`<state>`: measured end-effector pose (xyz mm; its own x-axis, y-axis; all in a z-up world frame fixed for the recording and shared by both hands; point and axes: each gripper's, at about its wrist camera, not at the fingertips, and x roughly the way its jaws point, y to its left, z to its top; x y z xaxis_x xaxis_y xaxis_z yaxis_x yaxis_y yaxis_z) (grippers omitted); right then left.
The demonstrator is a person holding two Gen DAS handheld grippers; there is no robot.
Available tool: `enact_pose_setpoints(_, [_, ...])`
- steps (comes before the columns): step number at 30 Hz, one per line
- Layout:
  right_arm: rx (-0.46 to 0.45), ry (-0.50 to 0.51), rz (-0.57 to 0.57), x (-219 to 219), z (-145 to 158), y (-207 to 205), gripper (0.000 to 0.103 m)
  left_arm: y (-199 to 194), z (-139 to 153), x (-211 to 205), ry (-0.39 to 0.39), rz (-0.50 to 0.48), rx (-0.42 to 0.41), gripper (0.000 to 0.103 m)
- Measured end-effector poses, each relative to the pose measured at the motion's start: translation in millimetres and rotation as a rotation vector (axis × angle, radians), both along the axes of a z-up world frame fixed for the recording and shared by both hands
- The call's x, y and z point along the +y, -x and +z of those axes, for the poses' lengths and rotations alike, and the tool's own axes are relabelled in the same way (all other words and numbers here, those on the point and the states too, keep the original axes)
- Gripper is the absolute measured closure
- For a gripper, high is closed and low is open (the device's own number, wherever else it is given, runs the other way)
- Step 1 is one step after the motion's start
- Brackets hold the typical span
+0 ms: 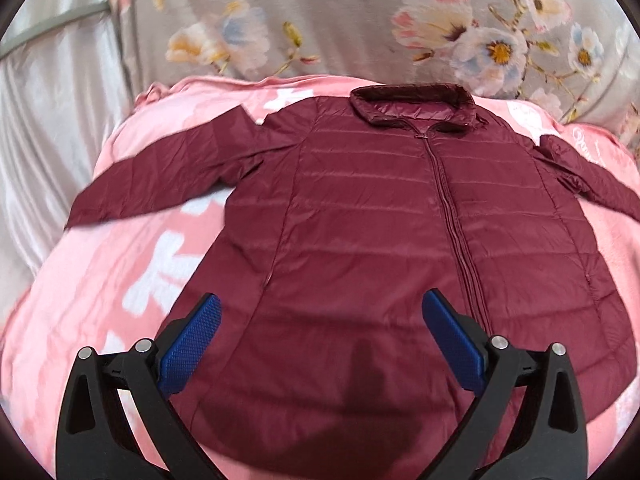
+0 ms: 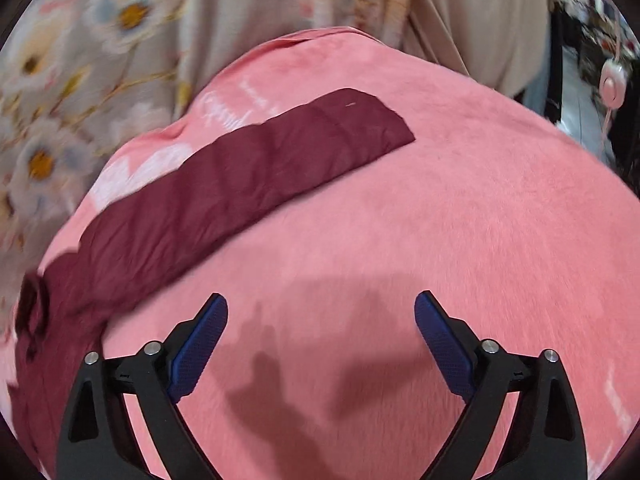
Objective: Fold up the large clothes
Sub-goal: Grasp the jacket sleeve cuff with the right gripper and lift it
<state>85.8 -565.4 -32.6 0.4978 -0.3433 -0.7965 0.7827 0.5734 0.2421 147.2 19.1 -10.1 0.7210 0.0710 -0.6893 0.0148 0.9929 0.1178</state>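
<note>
A maroon quilted jacket (image 1: 360, 220) lies flat and zipped on a pink blanket (image 1: 120, 280), collar at the far end, both sleeves spread out to the sides. My left gripper (image 1: 320, 312) is open and empty, hovering over the jacket's lower hem. In the right wrist view one maroon sleeve (image 2: 248, 172) stretches diagonally across the pink blanket (image 2: 460, 220), its cuff at the far right end. My right gripper (image 2: 320, 312) is open and empty above bare blanket, to the right of the sleeve.
A grey floral bedspread (image 1: 360, 20) lies behind the blanket, with shiny silver fabric (image 1: 52, 120) at the left. In the right wrist view beige cloth (image 2: 460, 12) hangs at the back and a cluttered room with a pink device (image 2: 612, 84) shows at far right.
</note>
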Motion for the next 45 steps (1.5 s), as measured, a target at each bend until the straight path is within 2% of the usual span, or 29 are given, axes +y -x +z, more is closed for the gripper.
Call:
enact_pose_setpoints(4, [-0.011, -0.018, -0.068, -40, -10, -19, 0.014, -19, -8, -10, -0.027, -0.024, 0.009, 0.005])
enact_pose_setpoints(10, [0.019, 0.005, -0.101, -65, -18, -46, 0.015, -35, -18, -17, -0.033, -0.037, 0.024, 0.005])
enact_pose_setpoints(13, [0.001, -0.023, -0.116, -77, -23, -54, 0.019, -39, -21, -17, -0.033, -0.033, 0.030, 0.005])
enact_pose_setpoints(16, [-0.018, -0.025, -0.139, -82, -23, -55, 0.030, -42, -24, -14, -0.029, -0.025, 0.035, 0.005])
enact_pose_setpoints(19, [-0.059, -0.056, -0.152, -89, -23, -56, 0.046, -46, -26, -9, -0.012, -0.018, 0.049, 0.005])
enact_pose_setpoints(21, [-0.094, -0.088, -0.145, -93, -23, -59, 0.064, -49, -27, -6, -0.005, -0.012, 0.053, 0.005])
enact_pose_setpoints(22, [-0.102, -0.096, -0.141, -94, -22, -62, 0.069, -49, -27, -5, -0.006, -0.008, 0.052, 0.005])
enact_pose_setpoints(24, [-0.125, -0.096, -0.117, -92, -17, -68, 0.089, -49, -28, -1, -0.005, -0.001, 0.050, 0.005])
enact_pose_setpoints(25, [-0.134, -0.085, -0.105, -87, -12, -72, 0.092, -50, -27, 0, -0.004, 0.002, 0.050, 0.005])
enact_pose_setpoints(30, [-0.218, 0.028, 0.027, -44, 33, -94, 0.096, -50, -25, 7, 0.000, 0.019, 0.042, 0.005])
enact_pose_setpoints(36, [-0.272, 0.211, 0.311, 63, 100, -126, 0.097, -48, -19, 16, 0.014, 0.036, 0.028, 0.005])
enact_pose_setpoints(40, [-0.297, 0.254, 0.515, 146, 126, -143, 0.097, -44, -16, 23, 0.024, 0.043, 0.021, 0.005])
enact_pose_setpoints(45, [-0.290, 0.220, 0.771, 247, 126, -162, 0.097, -41, -11, 35, 0.050, 0.052, 0.019, 0.005])
